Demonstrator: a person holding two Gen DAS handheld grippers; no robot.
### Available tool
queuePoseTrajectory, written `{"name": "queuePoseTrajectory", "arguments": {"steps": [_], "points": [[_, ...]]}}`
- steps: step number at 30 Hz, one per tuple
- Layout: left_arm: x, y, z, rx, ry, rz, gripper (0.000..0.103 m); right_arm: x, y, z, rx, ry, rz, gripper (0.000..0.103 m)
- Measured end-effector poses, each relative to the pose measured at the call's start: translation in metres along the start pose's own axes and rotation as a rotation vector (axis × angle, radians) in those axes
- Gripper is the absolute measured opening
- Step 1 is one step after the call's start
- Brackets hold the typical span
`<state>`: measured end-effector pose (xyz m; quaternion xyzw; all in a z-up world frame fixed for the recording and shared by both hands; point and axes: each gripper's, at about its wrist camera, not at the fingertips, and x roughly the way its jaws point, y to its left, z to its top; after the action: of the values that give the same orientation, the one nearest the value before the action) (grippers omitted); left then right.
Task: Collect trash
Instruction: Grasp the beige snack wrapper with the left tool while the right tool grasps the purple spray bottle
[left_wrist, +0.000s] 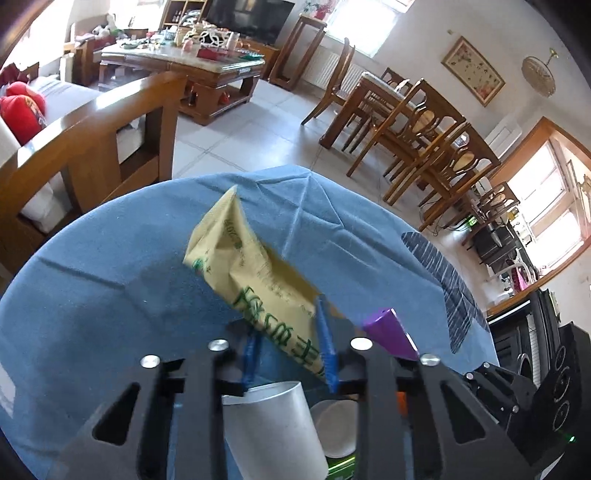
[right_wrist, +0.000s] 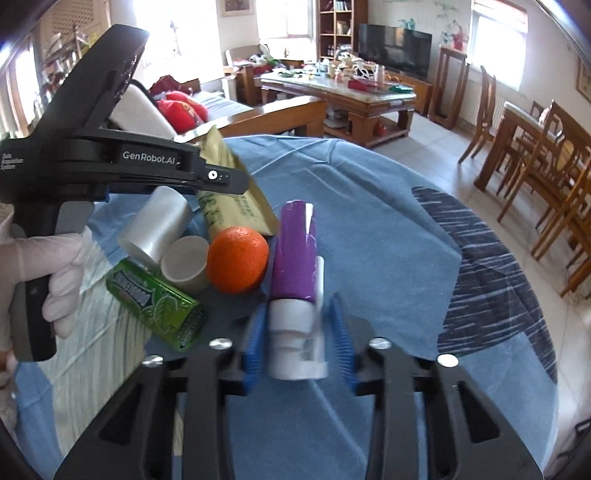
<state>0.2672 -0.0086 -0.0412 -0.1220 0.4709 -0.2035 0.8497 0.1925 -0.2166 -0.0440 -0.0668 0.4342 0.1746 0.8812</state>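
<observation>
Hand-held grippers grip trash: left hand-held gripper (left_wrist: 290, 347) pinches the yellow packet (left_wrist: 255, 273), right hand-held gripper (right_wrist: 297, 339) clasps the purple-and-white tube (right_wrist: 295, 280).

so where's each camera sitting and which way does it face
Left wrist: on the left gripper, angled down over the blue cloth; its jaws hold a yellow packet.
Right wrist: on the right gripper, angled down at a purple and white tube between its jaws; the left gripper and a gloved hand show at left.
Shared: packet, tube, white cups, cloth, TV.
</observation>
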Motion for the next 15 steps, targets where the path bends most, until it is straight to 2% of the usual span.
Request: {"name": "queuePoseTrajectory", "arguments": {"steps": [8,15], "points": [[-0.020,0.004,-0.002,-0.015,-0.101,-0.090,0.011,-0.010,-0.010,-0.006,0.049,-0.008,0.031,0.029],[-0.059,-0.005,-0.010,-0.023,-0.205,-0.150,0.011,-0.046,-0.020,-0.023,0.122,-0.069,0.084,0.027]]}}
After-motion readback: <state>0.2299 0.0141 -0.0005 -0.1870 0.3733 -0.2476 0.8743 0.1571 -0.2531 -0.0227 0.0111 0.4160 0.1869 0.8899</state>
